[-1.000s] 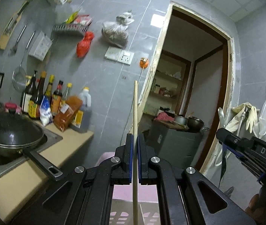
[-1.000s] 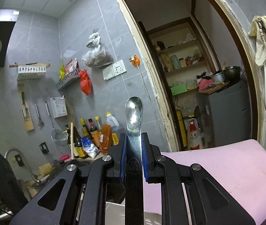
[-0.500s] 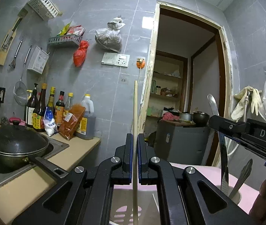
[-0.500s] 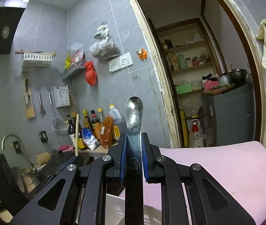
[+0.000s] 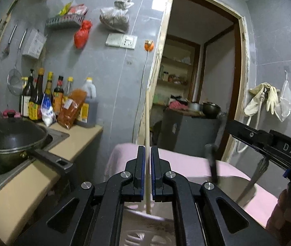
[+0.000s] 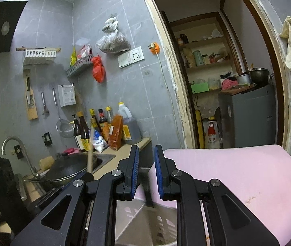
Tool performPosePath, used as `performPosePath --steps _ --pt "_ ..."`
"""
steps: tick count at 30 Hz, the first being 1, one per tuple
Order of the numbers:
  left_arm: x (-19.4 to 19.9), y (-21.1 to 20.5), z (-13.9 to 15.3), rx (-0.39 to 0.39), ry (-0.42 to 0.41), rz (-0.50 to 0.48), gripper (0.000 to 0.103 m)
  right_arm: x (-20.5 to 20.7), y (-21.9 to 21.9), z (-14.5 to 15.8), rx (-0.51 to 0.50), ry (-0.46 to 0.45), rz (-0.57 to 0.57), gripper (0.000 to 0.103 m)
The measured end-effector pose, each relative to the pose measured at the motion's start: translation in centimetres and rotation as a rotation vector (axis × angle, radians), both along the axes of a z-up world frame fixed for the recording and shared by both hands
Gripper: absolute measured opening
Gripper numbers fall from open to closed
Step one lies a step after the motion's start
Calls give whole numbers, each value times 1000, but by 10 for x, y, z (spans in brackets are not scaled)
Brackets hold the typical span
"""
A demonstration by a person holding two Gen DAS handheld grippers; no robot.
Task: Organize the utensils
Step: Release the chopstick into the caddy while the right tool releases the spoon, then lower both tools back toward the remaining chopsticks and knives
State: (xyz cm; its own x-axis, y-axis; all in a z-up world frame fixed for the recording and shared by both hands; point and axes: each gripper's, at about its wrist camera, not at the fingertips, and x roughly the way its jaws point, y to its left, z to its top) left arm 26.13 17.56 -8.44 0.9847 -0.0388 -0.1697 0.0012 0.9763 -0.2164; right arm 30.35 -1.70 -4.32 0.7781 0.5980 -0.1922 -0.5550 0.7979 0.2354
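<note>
The pink padded surface [image 6: 237,174] fills the lower right of both views and carries the slotted basket [image 6: 162,223], the likely collecting place for the utensils, which sits directly under both tools. That explains the pose: the person holds the 2 grippers side by side over the basket, each pointing nearly level with a slight downward tilt, so that a long utensil gripped upright hangs with its lower end aimed into a compartment. The right gripper [image 6: 146,153] has its jaws a narrow gap apart with nothing pressed between the pads. The spoon [image 6: 148,186] shows as a dark blurred streak low in that gap, apparently let go and sliding down into the basket; which compartment takes it cannot be told. In the left wrist view, a fork [image 5: 252,178] leans in a holder under the right gripper. The left gripper [image 5: 148,149] stands upright around the wooden chopstick [image 5: 147,119], and its jaws are opening. Slivers of gap show beside the stick, so it seems loosened rather than clamped, its lower end already down at the basket's rim, probably 1 release from being stowed.
</note>
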Motion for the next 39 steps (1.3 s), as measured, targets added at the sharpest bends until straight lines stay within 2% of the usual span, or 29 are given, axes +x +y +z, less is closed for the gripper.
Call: performPosePath --steps 2,4,6,9,11,13,17,19,24,29,35,39 --pt "-4 3 3 -35 24 -10 20 -3 -1 3 1 5 2 15" --pt "-8 7 8 -69 36 -14 27 -7 -2 9 2 6 4 21" --pt "-13 8 17 -94 52 -17 29 -11 -6 17 6 6 4 26" --pt "-21 7 34 -109 71 -14 45 -16 -14 30 4 6 -3 30" --pt "-27 5 46 -124 80 -18 62 -20 -21 38 5 5 -14 40" --pt "-33 0 56 -119 82 -5 68 -24 -31 45 4 -1 -36 72" --pt "-42 -16 71 -90 101 11 85 -29 -56 55 -41 8 -91 88" --pt "-46 -27 77 -67 103 28 92 -33 -72 57 -65 8 -117 101" --pt "-54 -58 85 -9 101 64 95 -39 -110 57 -145 10 -172 103" --pt "-52 -90 80 35 132 49 95 -39 -151 48 -195 35 -211 103" --pt "-46 -132 54 62 215 -6 95 -31 -194 22 -254 123 -256 103" --pt "-40 -160 25 133 296 -48 95 -24 -208 -4 -321 204 -265 103"
